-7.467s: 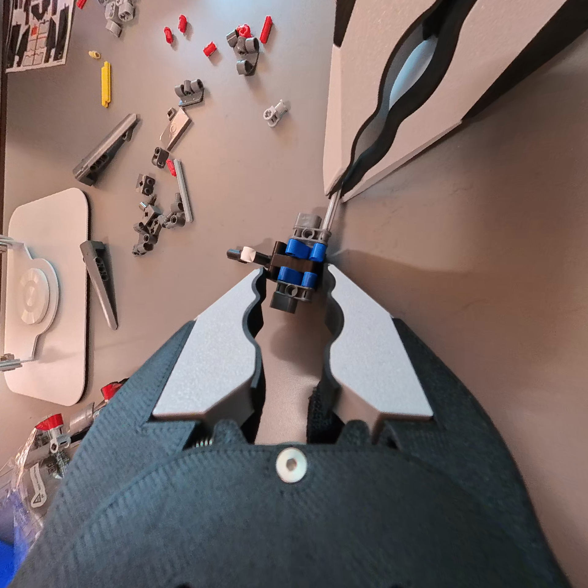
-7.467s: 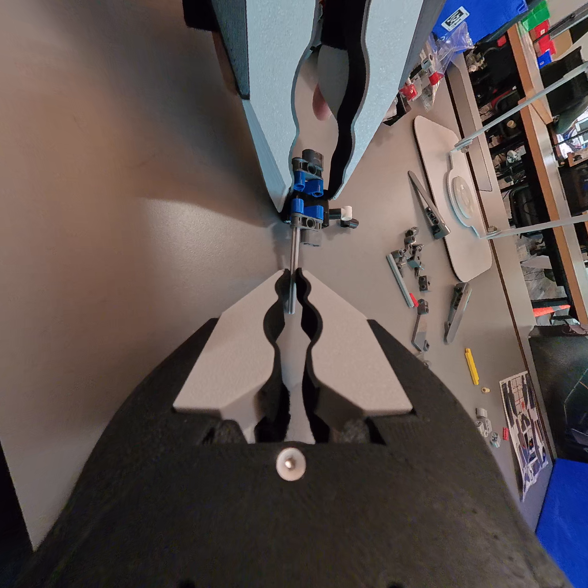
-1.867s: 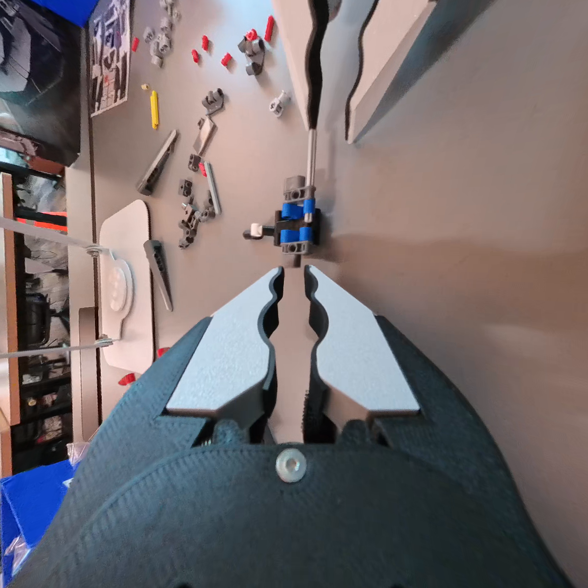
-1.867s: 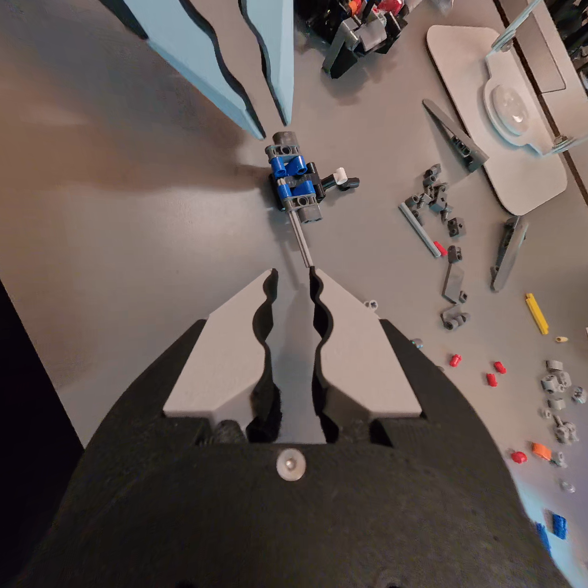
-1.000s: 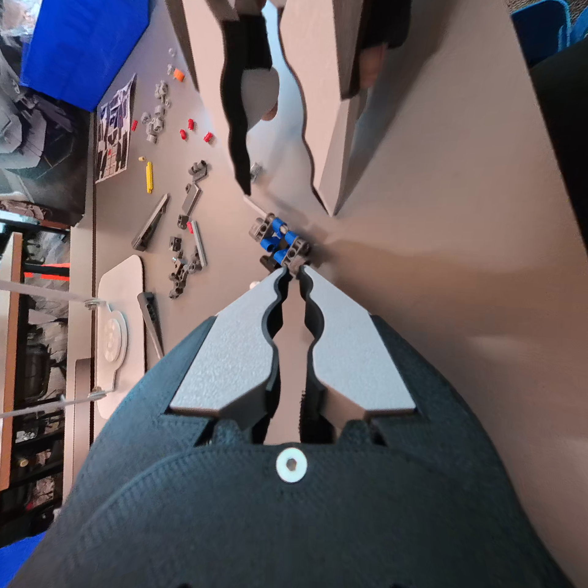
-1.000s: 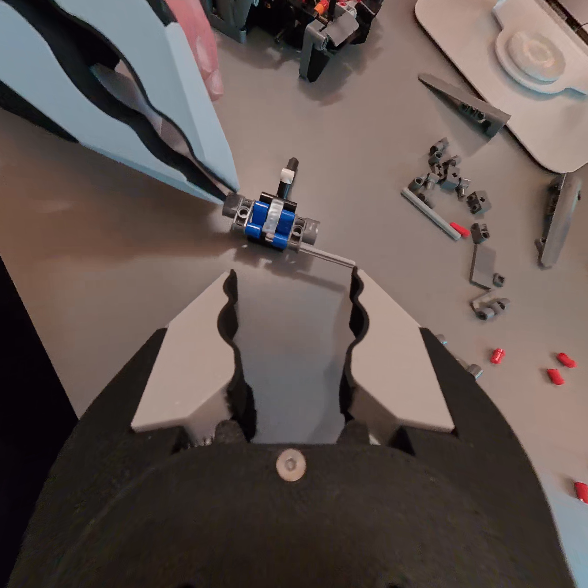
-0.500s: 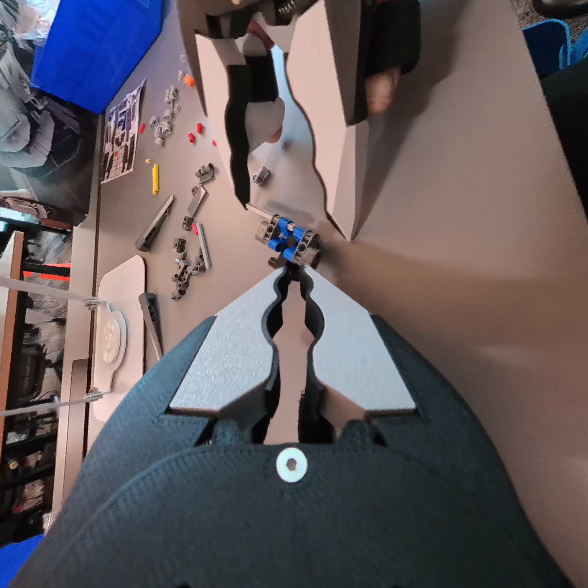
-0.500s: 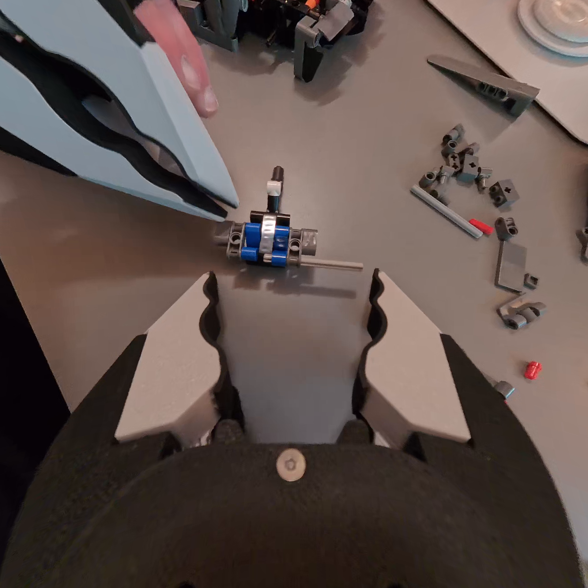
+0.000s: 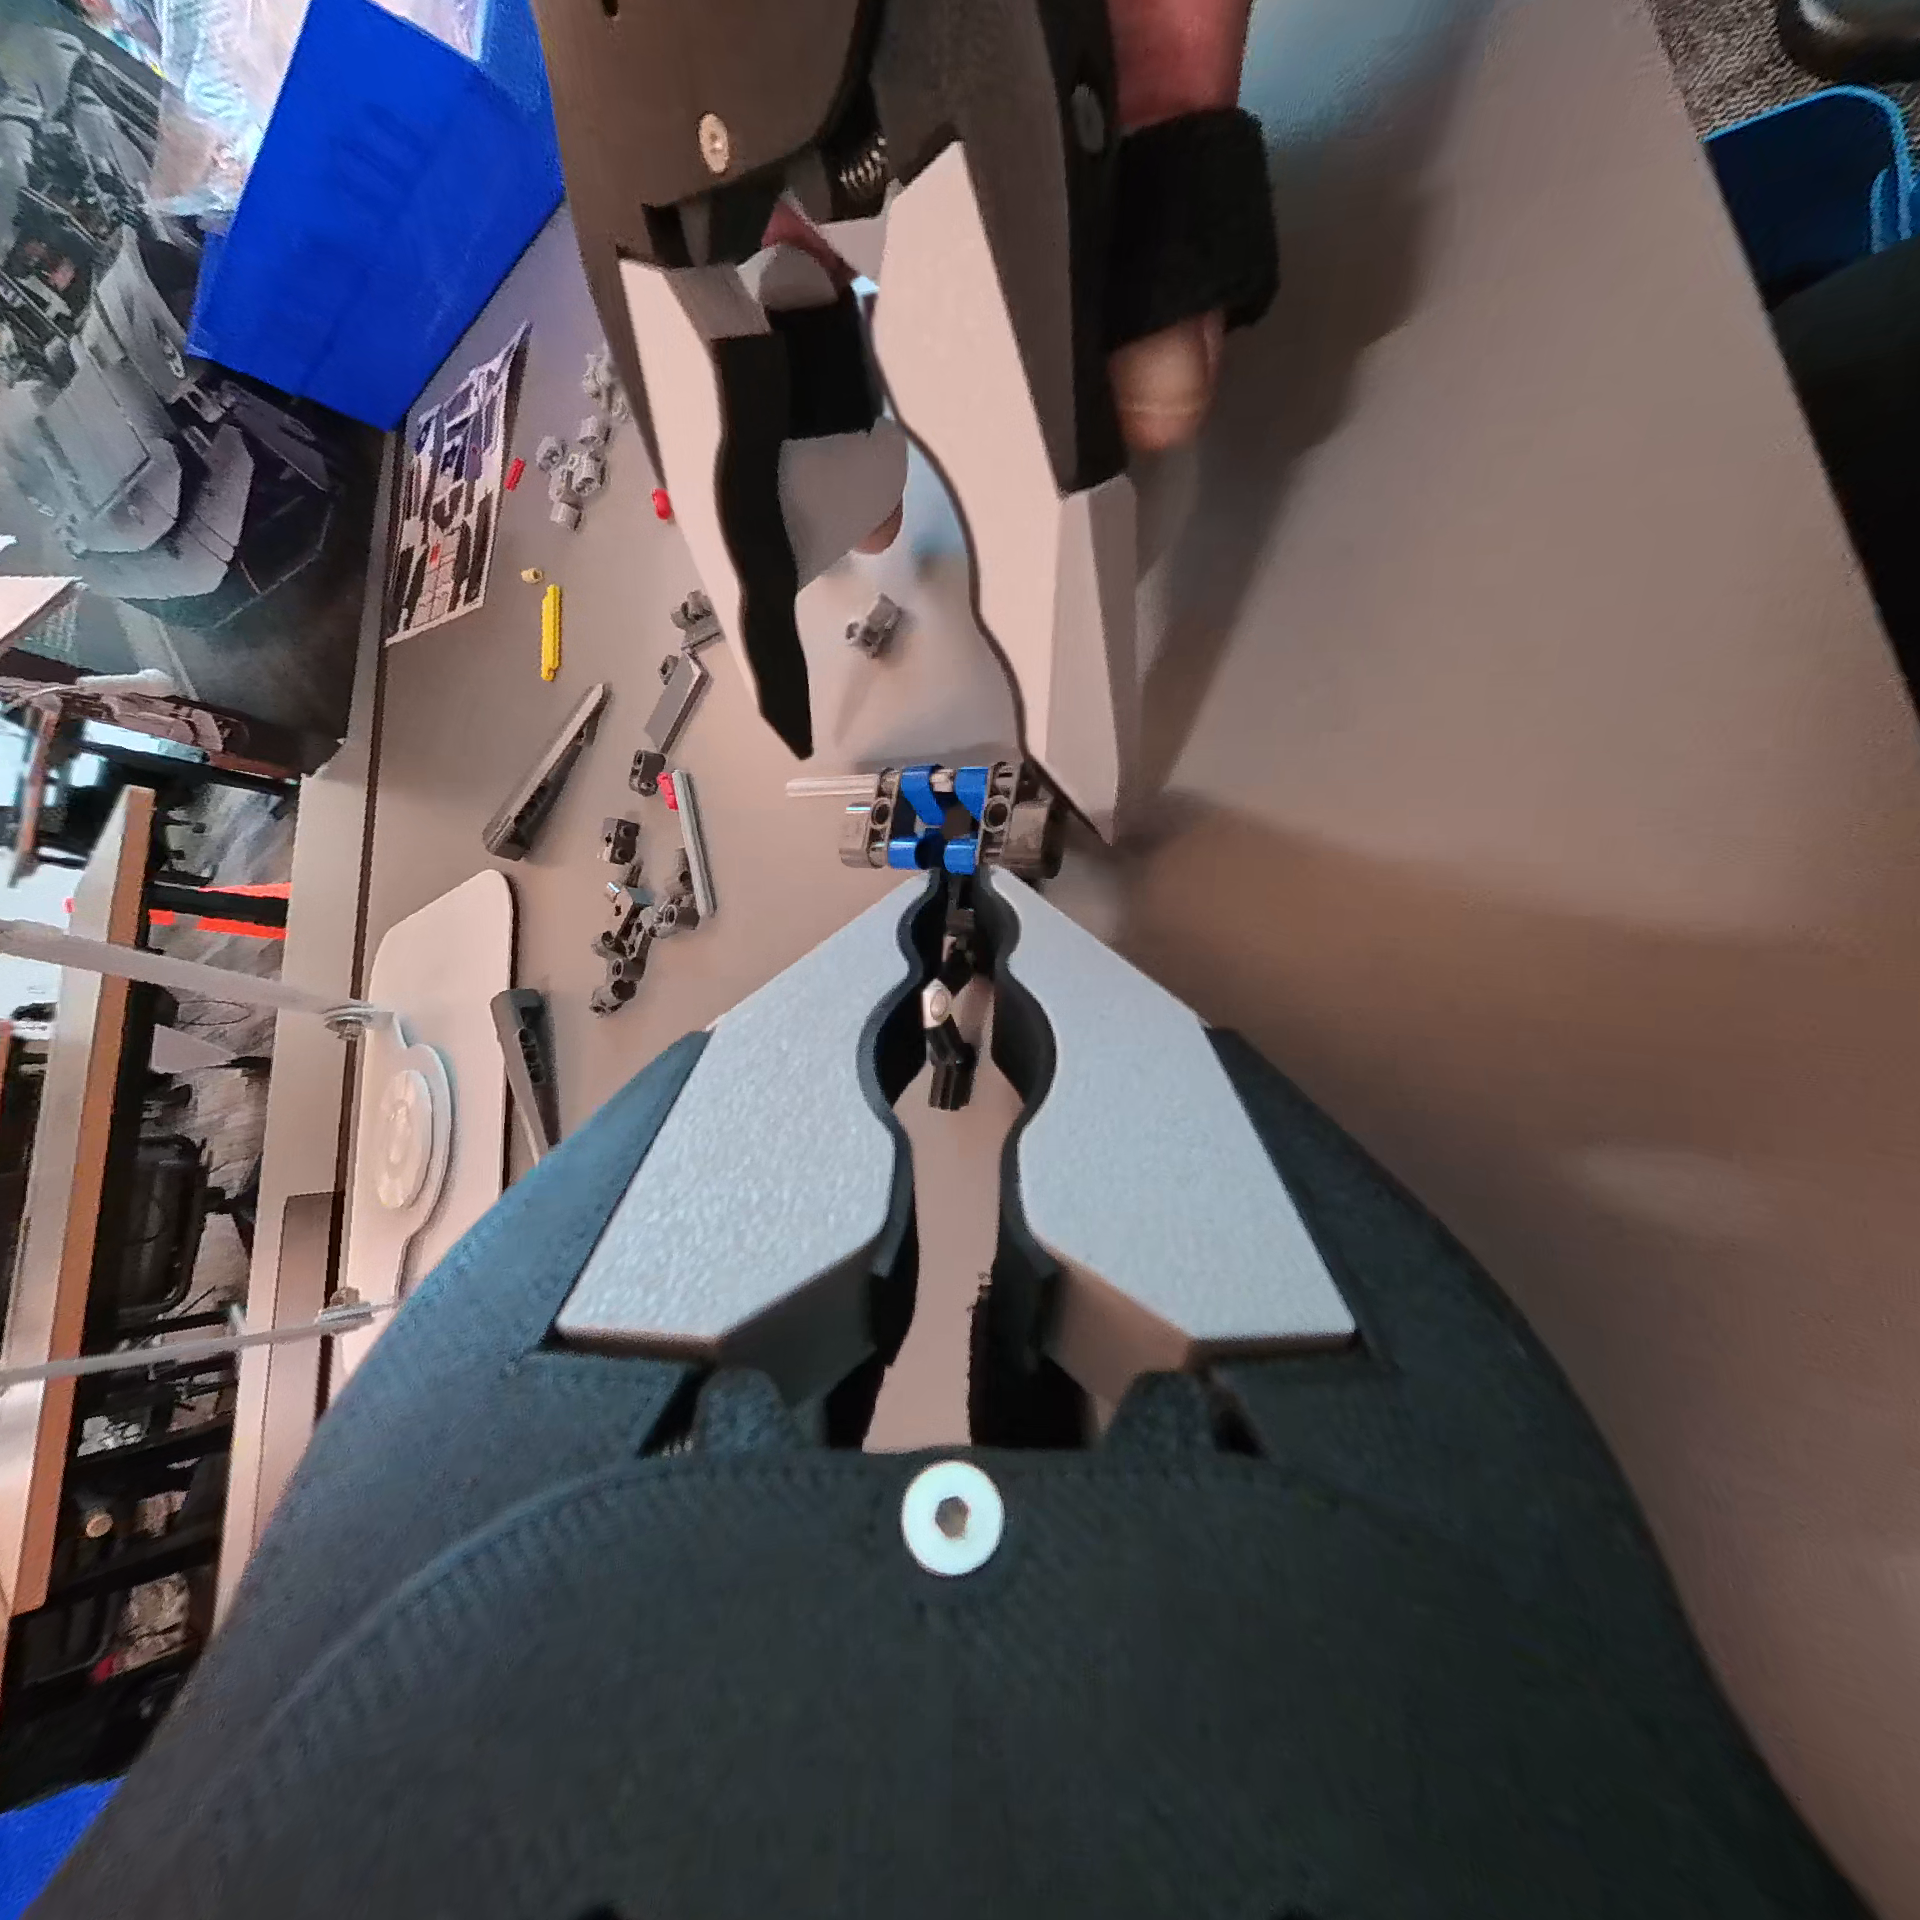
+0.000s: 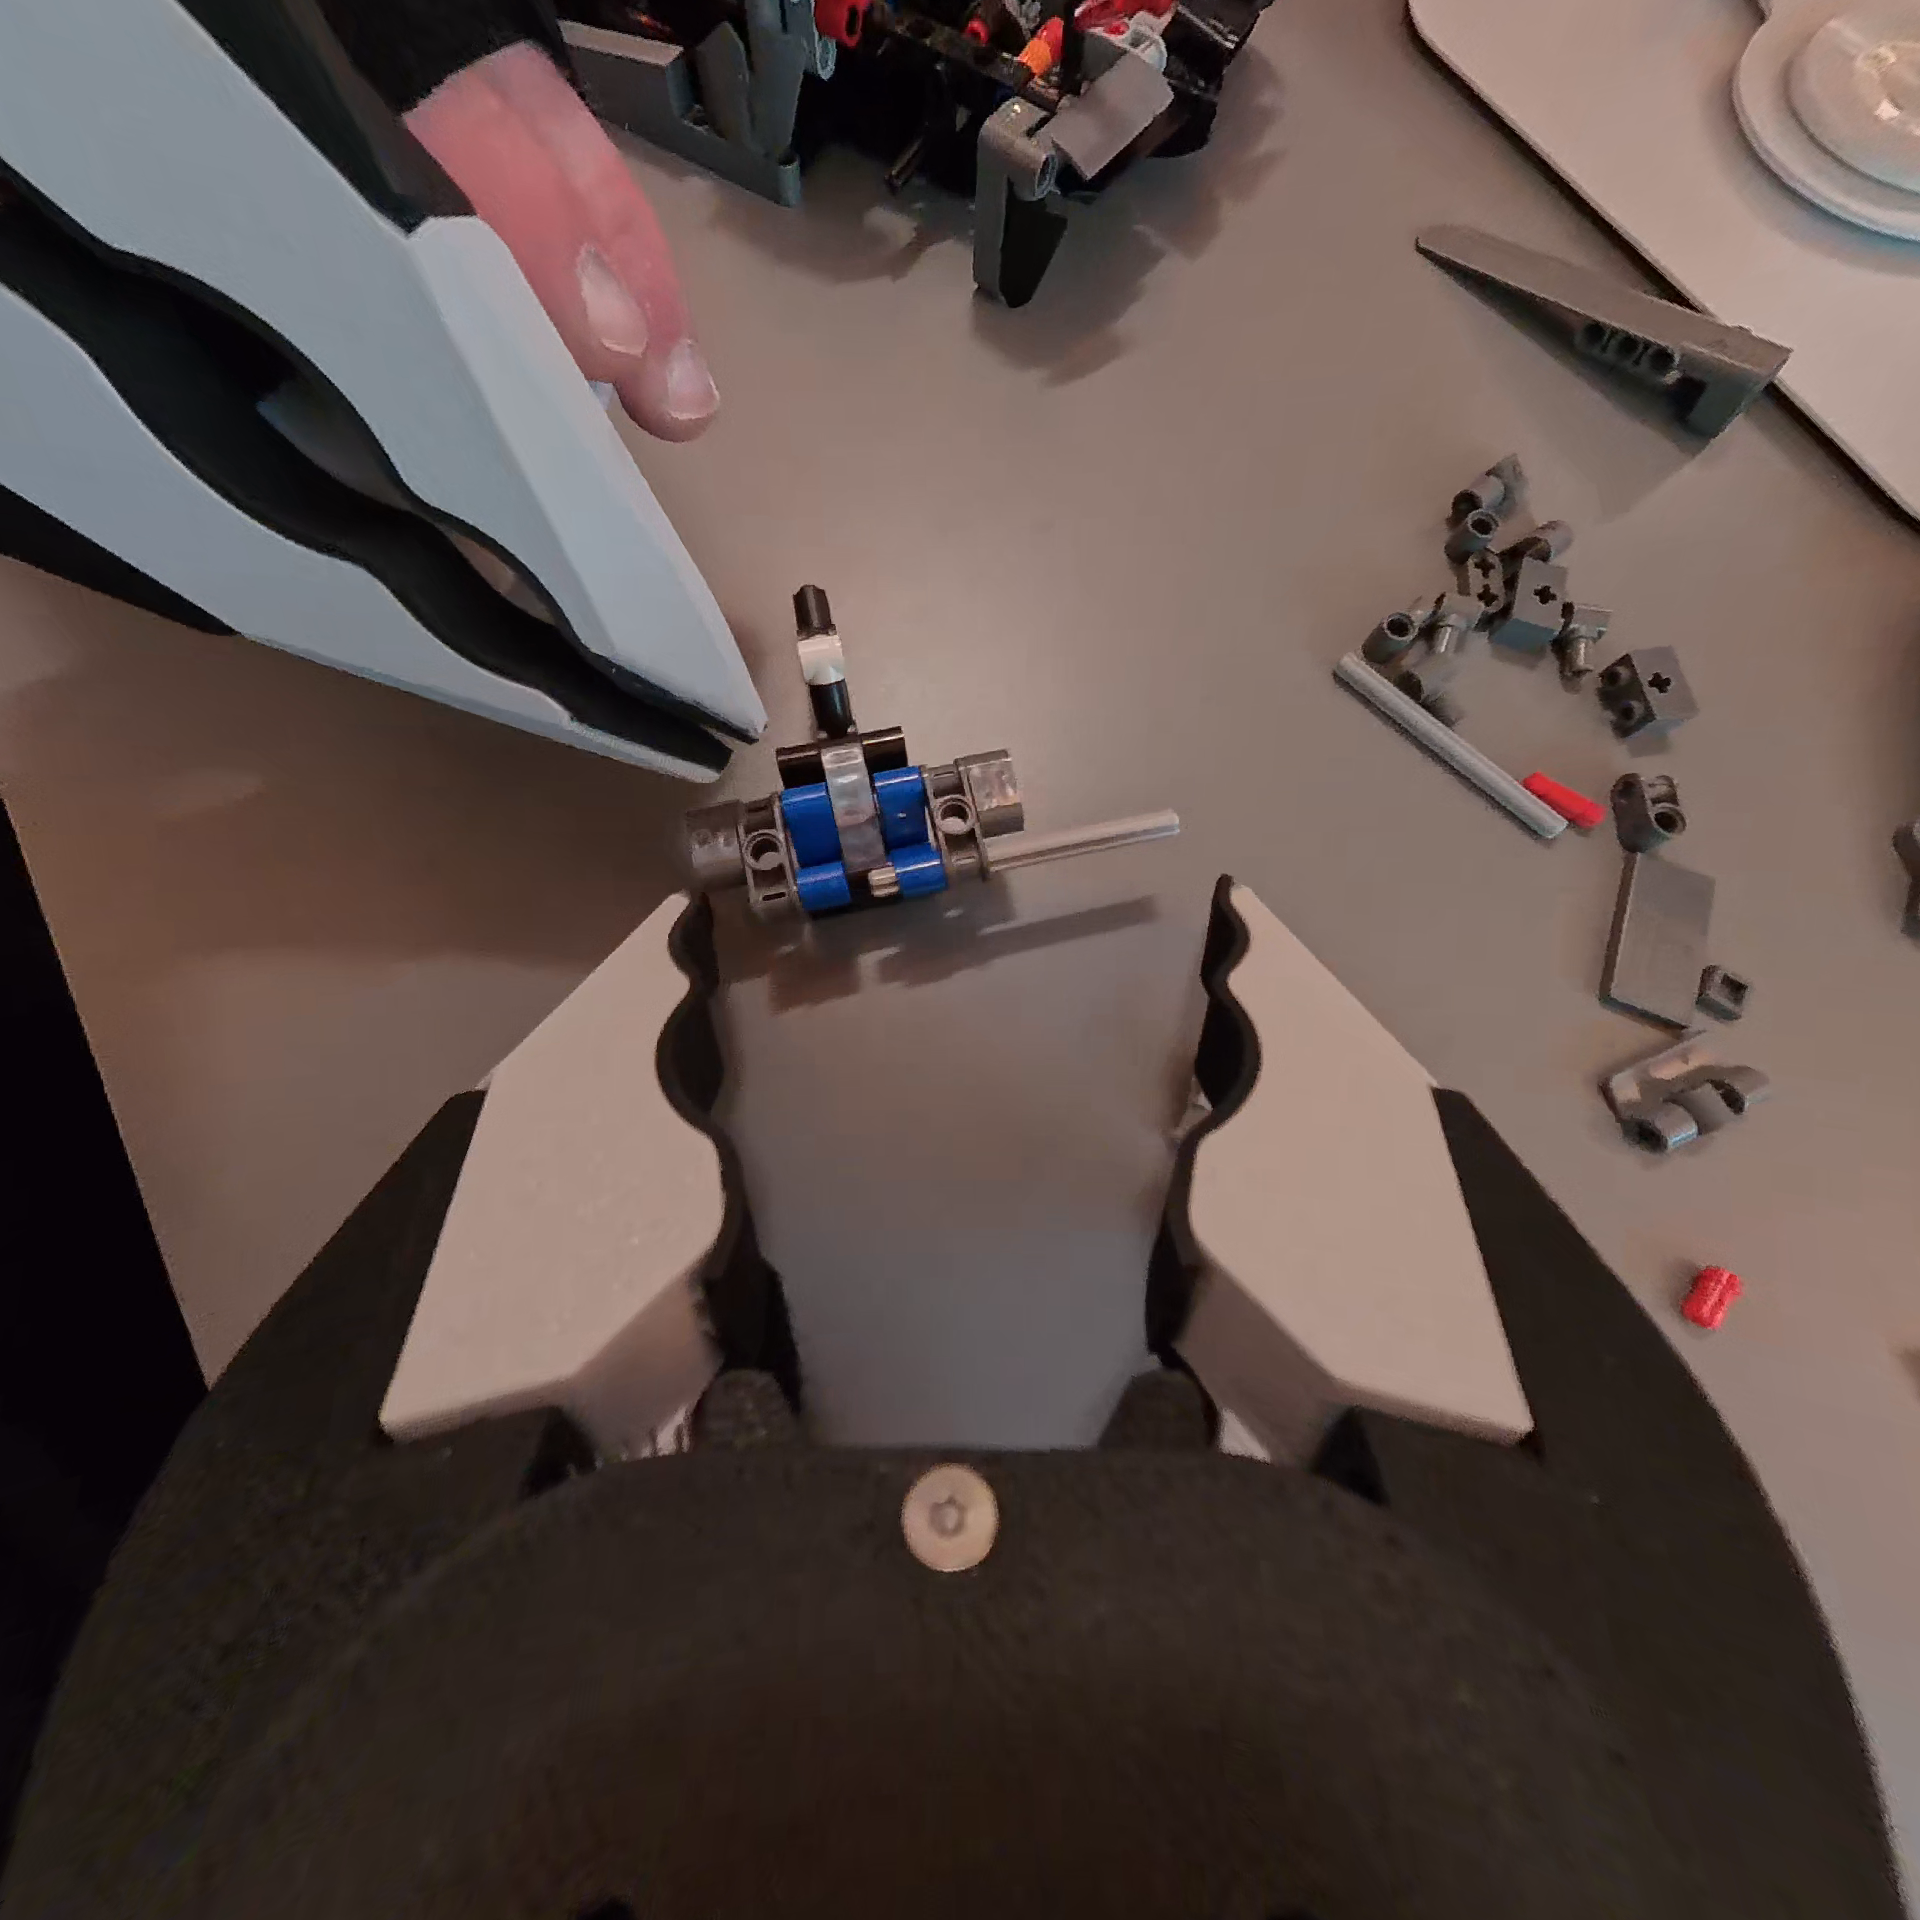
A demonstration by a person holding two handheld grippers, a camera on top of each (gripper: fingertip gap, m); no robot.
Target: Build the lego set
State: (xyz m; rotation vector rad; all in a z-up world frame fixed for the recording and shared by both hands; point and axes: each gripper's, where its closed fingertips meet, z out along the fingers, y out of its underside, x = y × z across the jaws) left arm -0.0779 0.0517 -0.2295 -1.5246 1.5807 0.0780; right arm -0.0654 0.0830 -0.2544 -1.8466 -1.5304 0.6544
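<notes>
A small blue and grey Technic assembly (image 10: pixel 852 831) lies on the grey table, with a thin grey axle (image 10: pixel 1091 836) sticking out to its right and a black and white stem (image 10: pixel 821 655) pointing away. My right gripper (image 10: pixel 956 904) is open and empty, its fingertips just short of the assembly on either side. My left gripper (image 10: pixel 738 732) comes in from the upper left, shut, with its tip beside the stem's base. In the left wrist view the left gripper (image 9: pixel 956 883) sits over the assembly (image 9: pixel 940 821), and the stem shows through the narrow gap between the fingers.
A partly built dark model (image 10: pixel 935 62) stands at the far edge. Loose grey pieces (image 10: pixel 1527 603), a dark wedge (image 10: pixel 1621 332), a flat grey plate (image 10: pixel 1657 945) and a red pin (image 10: pixel 1709 1297) lie to the right. A white board (image 10: pixel 1662 156) is at the back right. A blue box (image 9: pixel 364 229) is beyond.
The assembly has turned on the table, its axle end swinging away. My right gripper has opened wider and come closer to it. My left gripper's tip has shifted from the assembly's end to the stem.
</notes>
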